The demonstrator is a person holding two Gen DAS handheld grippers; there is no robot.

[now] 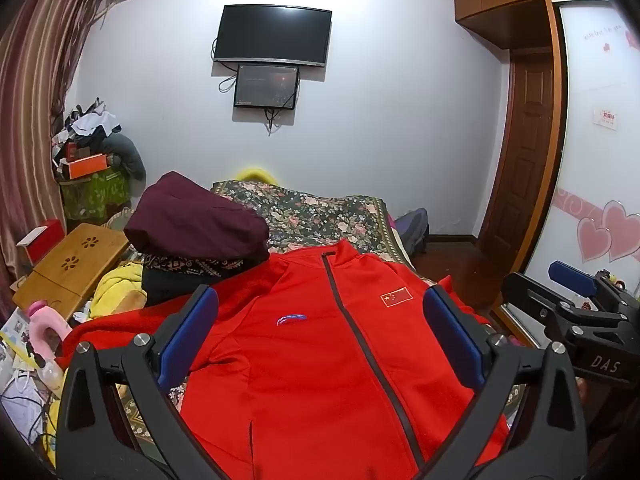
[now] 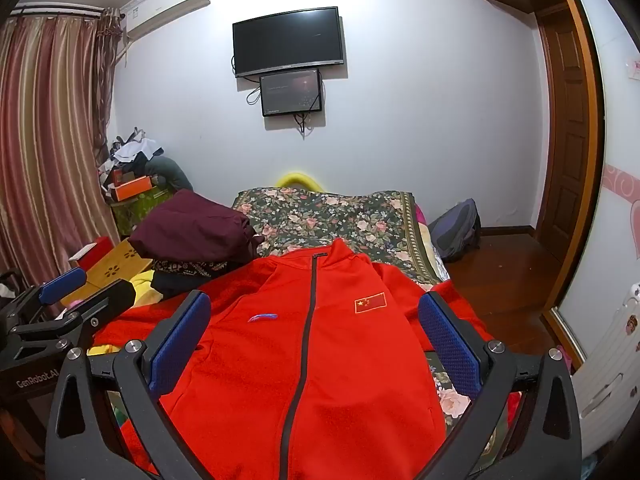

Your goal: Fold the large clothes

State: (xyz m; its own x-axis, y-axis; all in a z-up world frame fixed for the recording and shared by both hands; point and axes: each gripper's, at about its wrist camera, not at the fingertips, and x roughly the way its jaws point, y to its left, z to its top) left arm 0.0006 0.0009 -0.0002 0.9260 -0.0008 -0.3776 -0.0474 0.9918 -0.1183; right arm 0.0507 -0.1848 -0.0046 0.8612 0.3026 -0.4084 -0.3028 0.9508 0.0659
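Observation:
A red zip-up jacket (image 1: pixel 320 344) lies flat and face up on the bed, collar toward the far wall, with a dark zipper down its middle and a small flag patch on the chest. My left gripper (image 1: pixel 320 320) hovers above its lower half, jaws wide open with nothing between the blue pads. In the right wrist view the same jacket (image 2: pixel 312 352) lies below my right gripper (image 2: pixel 314 320), which is also wide open and empty. Each gripper shows at the other view's edge: the right gripper (image 1: pixel 576 300) and the left gripper (image 2: pixel 68 292). One sleeve spreads to the left.
A floral bedspread (image 2: pixel 340 216) covers the bed beyond the jacket. A stack of folded dark-red and patterned clothes (image 1: pixel 192 232) sits at the jacket's upper left. A wooden lap table (image 1: pixel 72 268) and clutter fill the left side. A backpack (image 2: pixel 456 228) rests on the wood floor at right.

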